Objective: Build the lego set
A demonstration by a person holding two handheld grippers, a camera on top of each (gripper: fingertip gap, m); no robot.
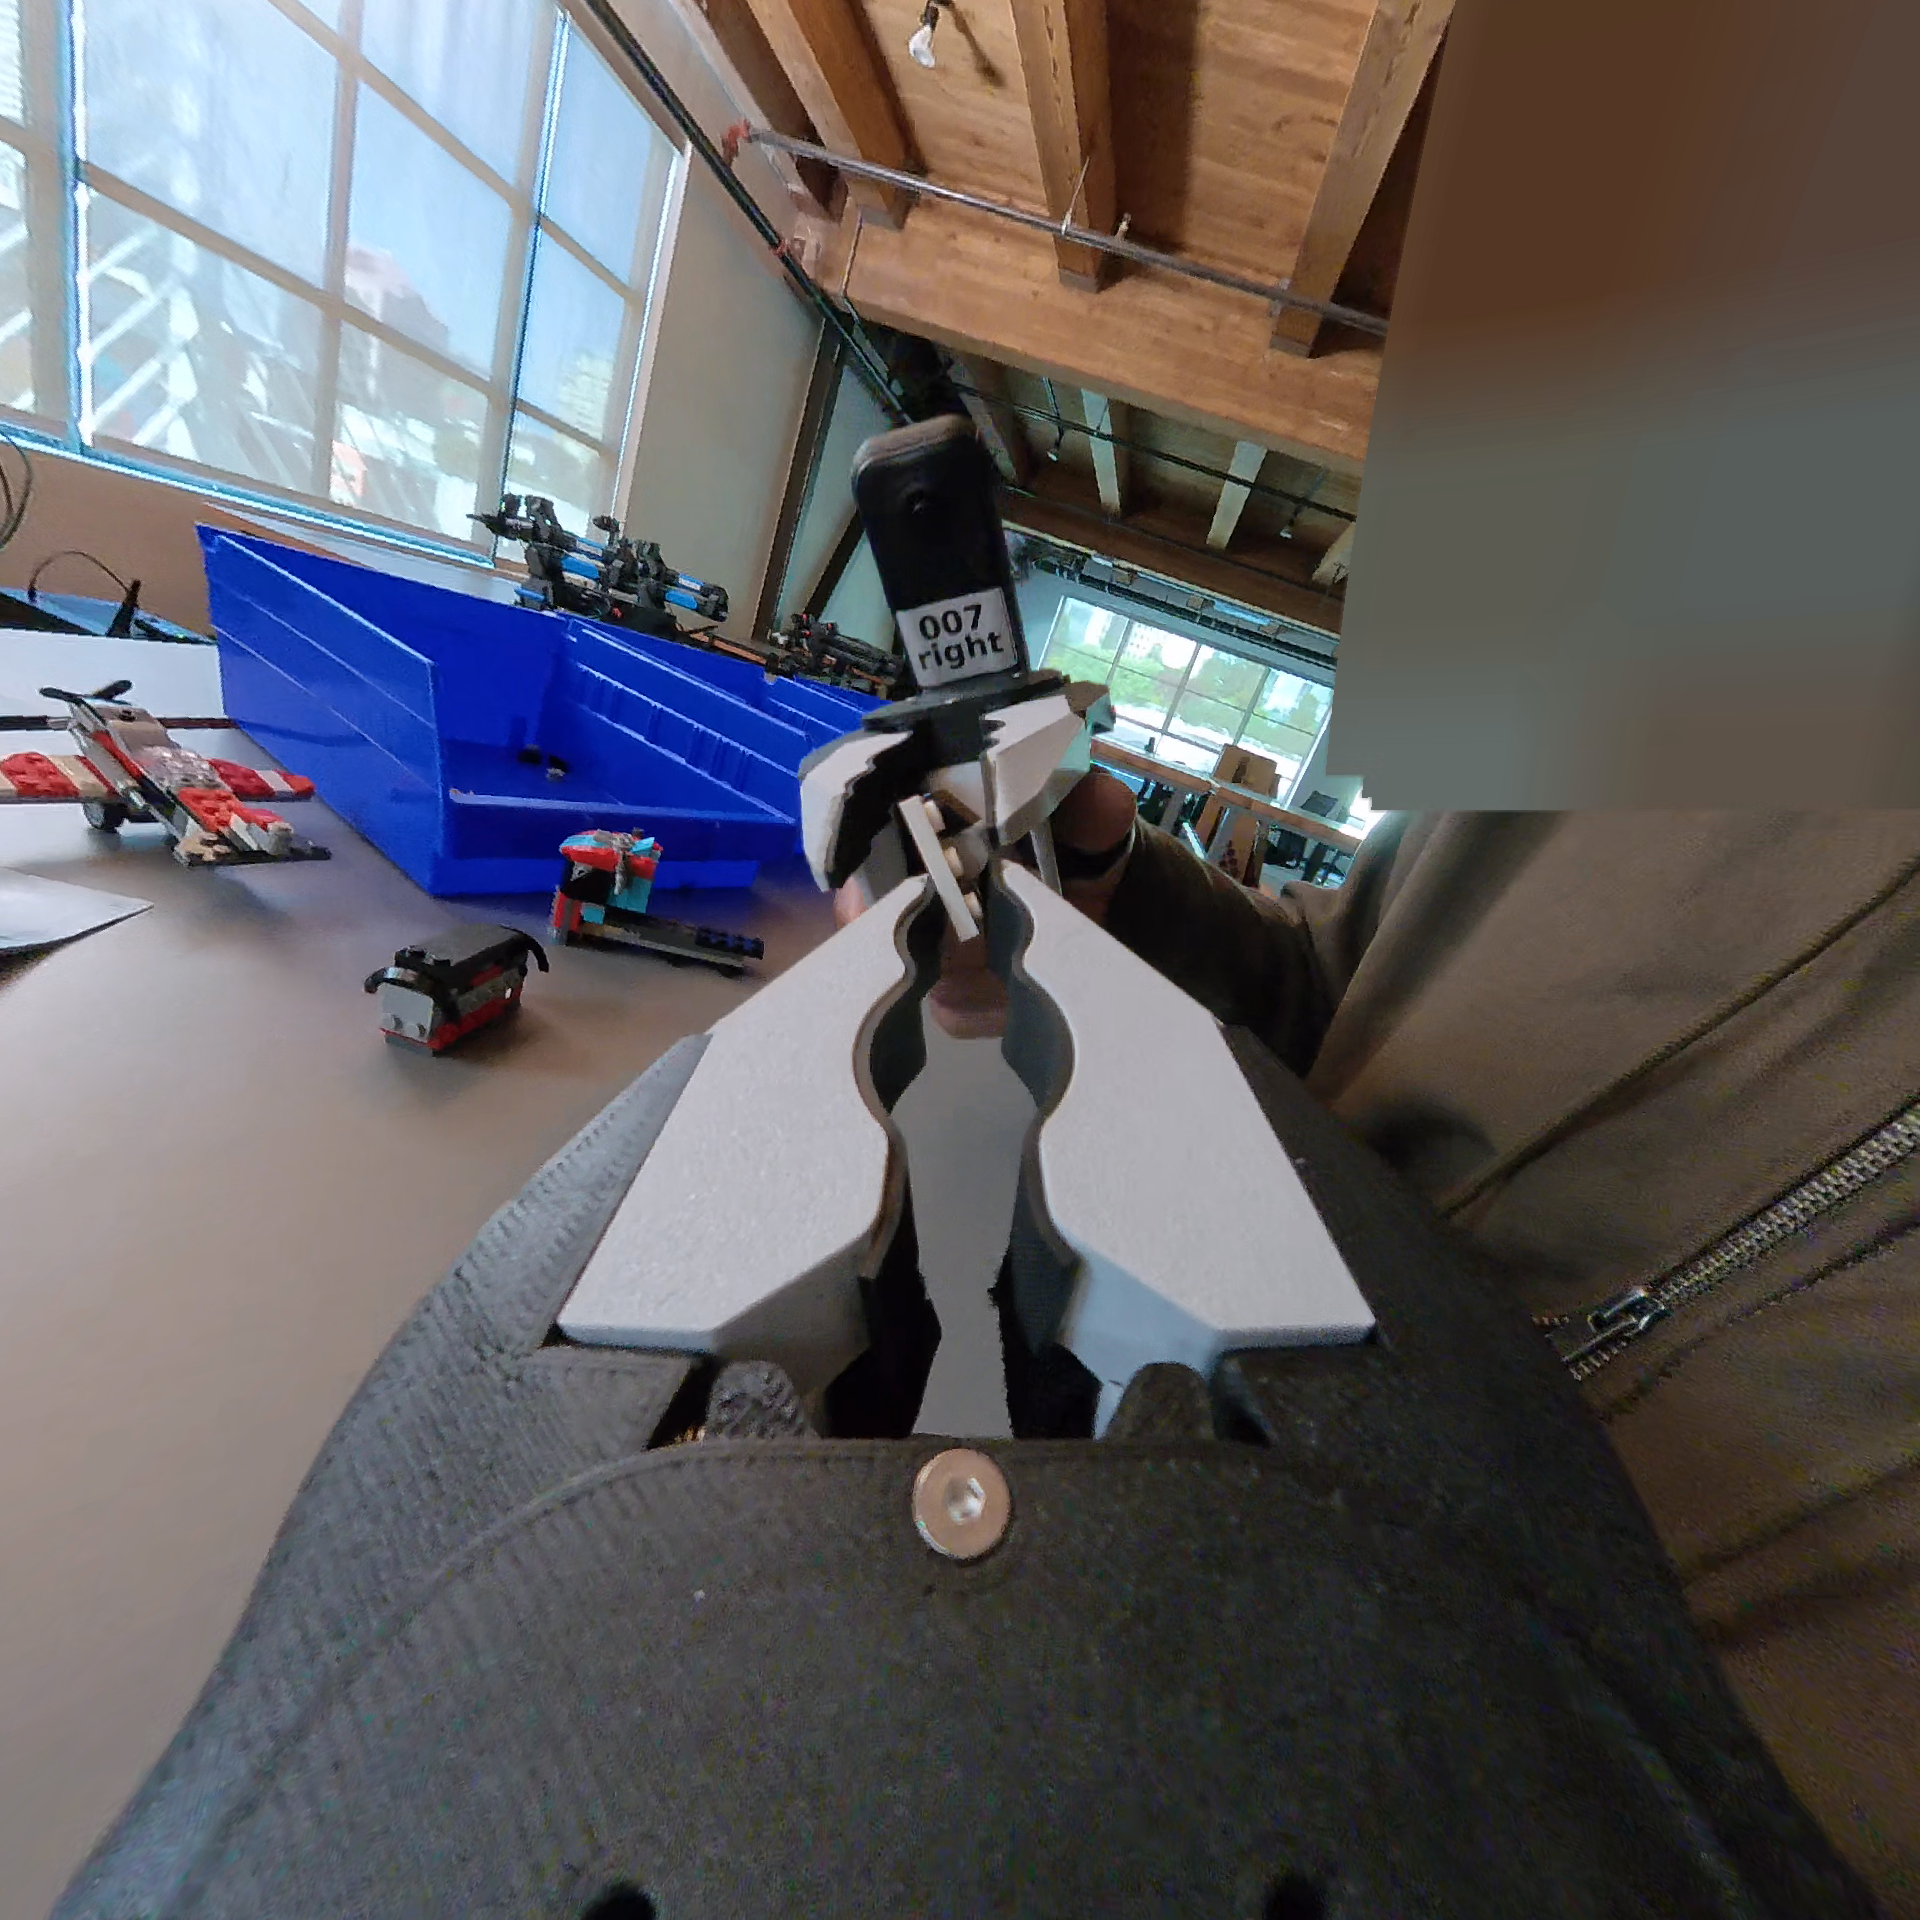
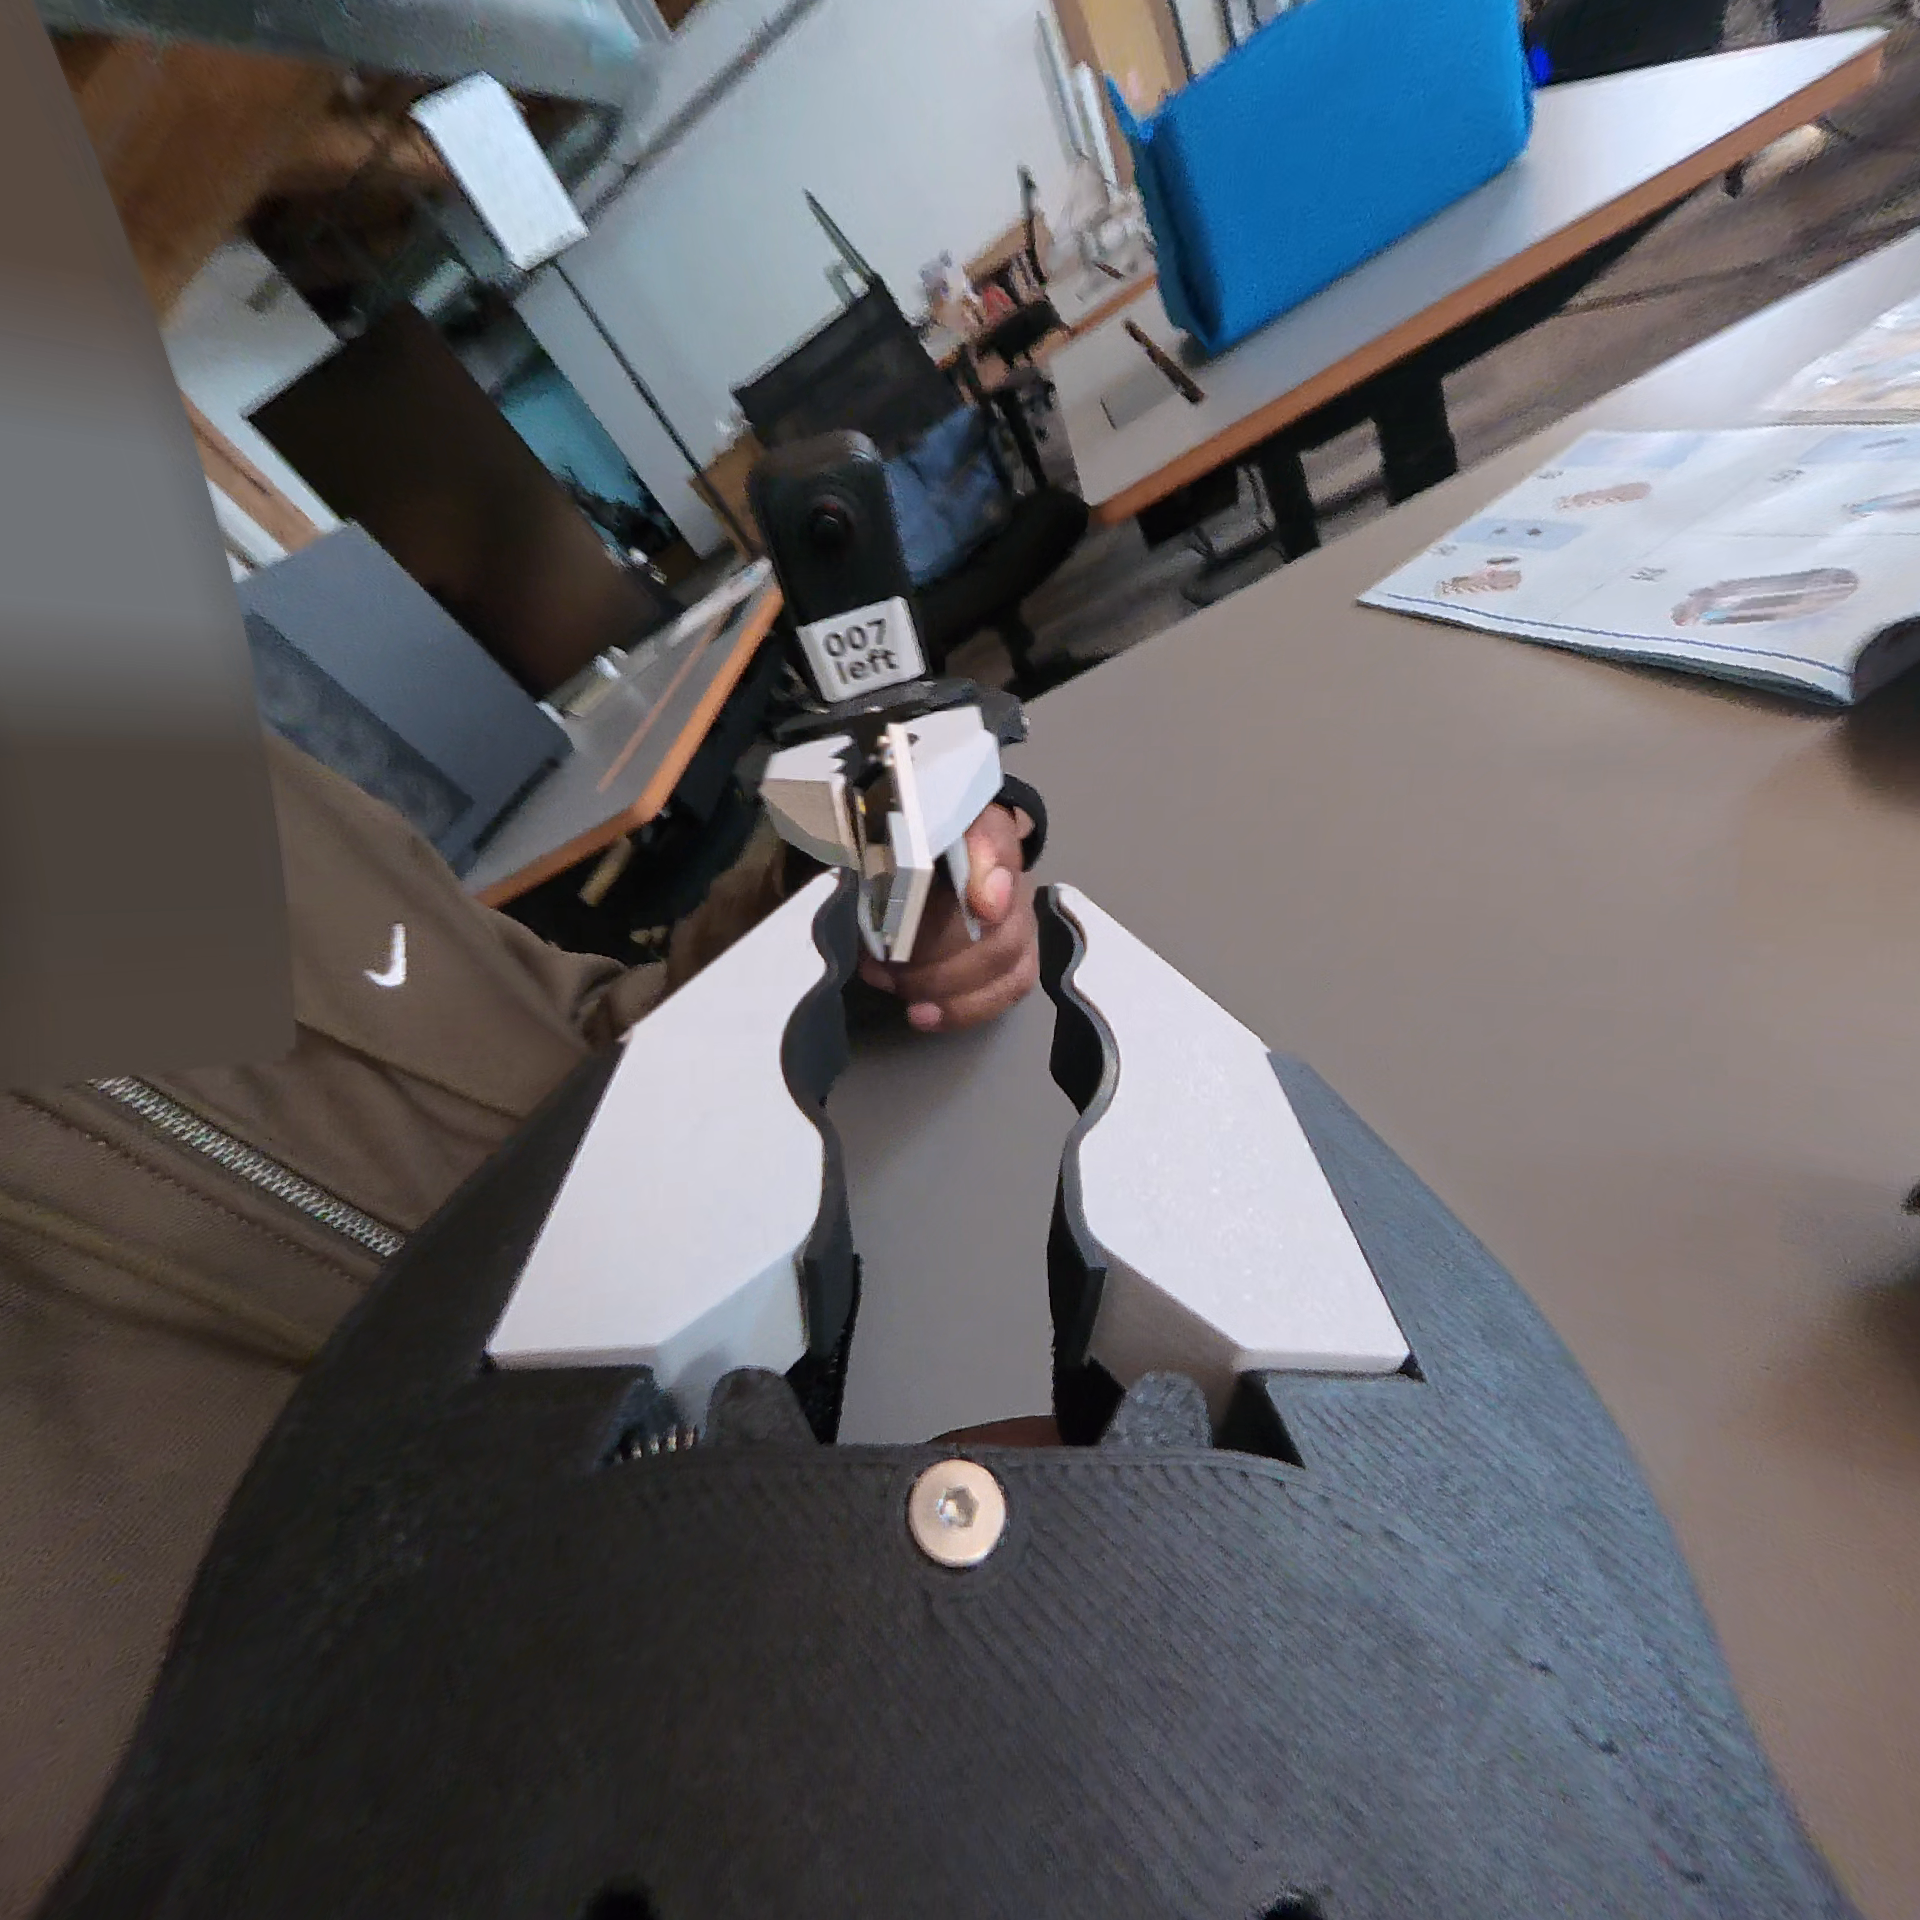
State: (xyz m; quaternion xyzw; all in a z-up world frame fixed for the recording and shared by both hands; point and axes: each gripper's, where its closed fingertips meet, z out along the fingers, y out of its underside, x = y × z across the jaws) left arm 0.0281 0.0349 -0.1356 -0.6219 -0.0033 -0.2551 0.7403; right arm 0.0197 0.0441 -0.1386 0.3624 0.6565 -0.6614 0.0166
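My left gripper [image 1: 961,894] is shut on a small light grey flat brick plate [image 1: 943,868] with pale studs, and holds it edge-on above the table. The right wrist view shows that plate [image 2: 902,862] clamped between the left gripper's [image 2: 883,821] fingers. My right gripper [image 2: 945,904] faces the left one tip to tip. It is open, its fingers stand apart on either side of the plate, and nothing is in them. In the left wrist view the right gripper [image 1: 935,800] stands just beyond the plate. A hand [image 2: 966,977] grips the left gripper's handle.
On the grey table [image 1: 208,1195] stand a blue plastic bin [image 1: 416,727], a red and white brick plane [image 1: 156,779], a small red and teal brick build [image 1: 613,883] and a black and red brick vehicle [image 1: 457,987]. An open booklet [image 2: 1683,571] lies at the right. A person's brown jacket [image 1: 1662,1143] is close.
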